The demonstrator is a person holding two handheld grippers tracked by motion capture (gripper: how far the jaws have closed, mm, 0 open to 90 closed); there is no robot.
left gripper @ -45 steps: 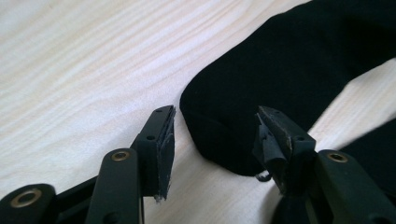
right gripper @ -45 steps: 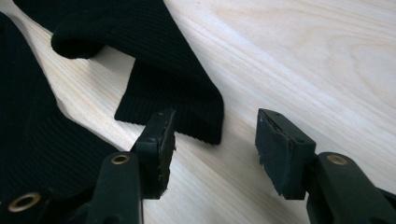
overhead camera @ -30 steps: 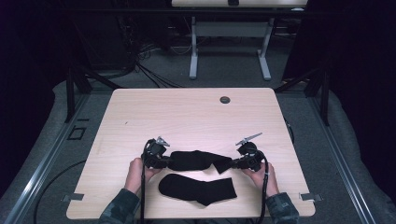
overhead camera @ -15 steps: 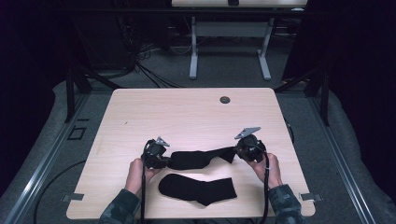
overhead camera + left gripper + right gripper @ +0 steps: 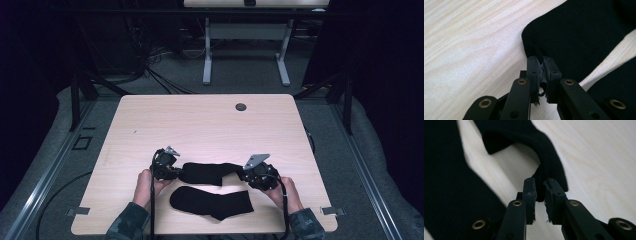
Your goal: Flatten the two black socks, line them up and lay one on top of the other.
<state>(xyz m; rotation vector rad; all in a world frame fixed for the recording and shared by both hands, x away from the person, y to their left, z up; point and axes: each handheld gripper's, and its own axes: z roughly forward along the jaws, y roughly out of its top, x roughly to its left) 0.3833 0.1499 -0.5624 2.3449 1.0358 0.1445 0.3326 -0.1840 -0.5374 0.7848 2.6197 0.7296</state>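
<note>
Left gripper point(image 5: 172, 171) and right gripper point(image 5: 246, 172) each clamp an end of the upper sock point(image 5: 210, 172), stretched just beyond the lower sock point(image 5: 212, 202) on the table point(image 5: 200, 120).

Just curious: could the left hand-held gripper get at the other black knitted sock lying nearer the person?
Probably not yet: the left hand-held gripper is shut on the far black sock. The near black sock lies uncovered.
</note>
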